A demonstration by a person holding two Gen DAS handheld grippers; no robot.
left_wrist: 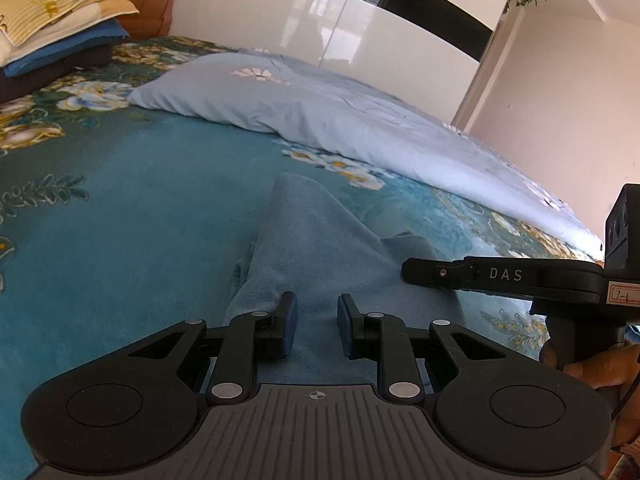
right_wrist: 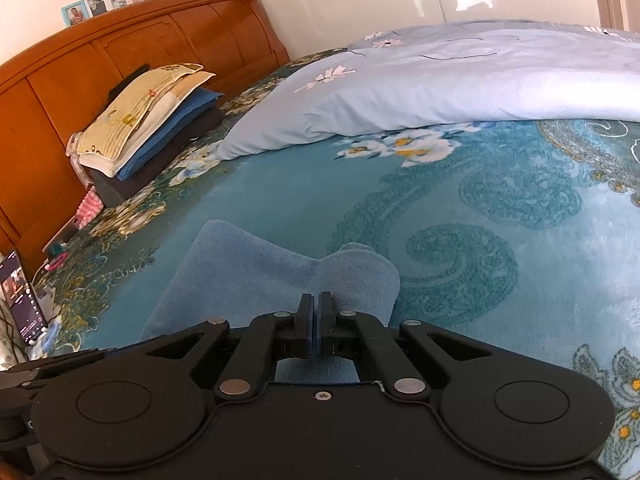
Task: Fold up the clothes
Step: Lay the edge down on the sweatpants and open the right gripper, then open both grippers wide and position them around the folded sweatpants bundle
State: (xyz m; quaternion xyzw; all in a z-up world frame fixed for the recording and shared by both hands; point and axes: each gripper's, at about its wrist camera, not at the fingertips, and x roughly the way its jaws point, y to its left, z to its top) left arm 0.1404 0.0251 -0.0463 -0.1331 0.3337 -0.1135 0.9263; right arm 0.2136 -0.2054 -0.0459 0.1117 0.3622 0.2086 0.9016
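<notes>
Left claw (left_wrist: 316, 316): jaws a little apart, low over the cloth (left_wrist: 320, 248). Blue fabric shows in the gap, but the pads (left_wrist: 289, 320) do not visibly press it; I read this claw as slack, not gripping.

Right claw (right_wrist: 318, 312): jaws fully together, cloth bunched right at the tips. Looks like a pinch on the near edge of the cloth (right_wrist: 272, 264), though the pinched layer itself is hidden between the pads. In the left view this claw comes in from the right, a hand (left_wrist: 588, 364) on its grip.

Cloth: soft blue garment, rumpled, lying on the bed (left_wrist: 120, 220) near the front edge, just ahead of both claws. One ridge runs away from the left claw; a fold humps up beside the right claw.

Beyond: teal flowered bedspread, bare for a stretch, then a pale blue duvet (right_wrist: 460, 80) across the far side. Stack of folded items (right_wrist: 152, 128) against the wooden headboard (right_wrist: 120, 52). Phone (right_wrist: 20, 300) propped at the far left edge.

Risks, as judged:
- Only one side held. A lift now would drag the cloth askew and the free side would trail, spoiling the fold line.
- Left claw closing where it is may catch several layers, or the bedspread under them, since the fabric is bunched.
- Plush bedspread grips; a sliding pull could wrinkle the garment.
</notes>
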